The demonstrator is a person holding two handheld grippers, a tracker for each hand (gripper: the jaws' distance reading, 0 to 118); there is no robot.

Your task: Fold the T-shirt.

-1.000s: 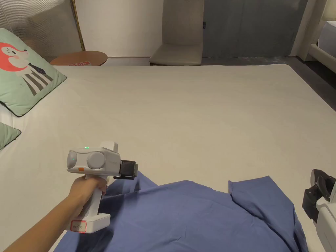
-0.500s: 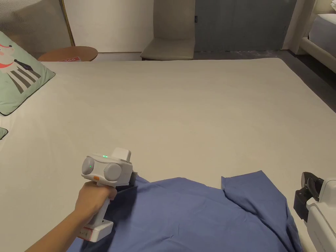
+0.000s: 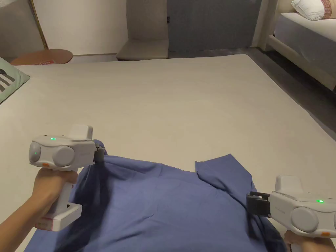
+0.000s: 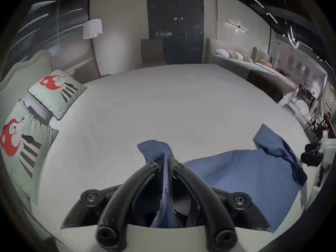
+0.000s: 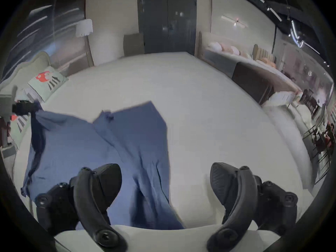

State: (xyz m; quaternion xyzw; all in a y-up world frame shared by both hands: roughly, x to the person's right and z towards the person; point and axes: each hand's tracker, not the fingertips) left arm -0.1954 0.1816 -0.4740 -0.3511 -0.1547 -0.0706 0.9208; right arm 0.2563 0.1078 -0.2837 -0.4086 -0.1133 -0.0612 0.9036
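Bed (image 3: pixel 170 95) in a bedroom, blue T-shirt (image 3: pixel 157 210) at near edge | your left gripper (image 4: pixel 166 162) has clamped and lifted the shirt's left corner since a second ago | your right gripper (image 5: pixel 165 179) gapes wide over the right side | spreading under way, folding not begun.

The T-shirt (image 3: pixel 157 210) is thin, matt blue cloth, softly creased. The bed (image 3: pixel 170 108) has smooth, matt off-white fabric. The left gripper (image 4: pixel 165 162) has matt black jaws with bolts; the right gripper (image 5: pixel 165 178) has textured pads and a smooth white plastic body.
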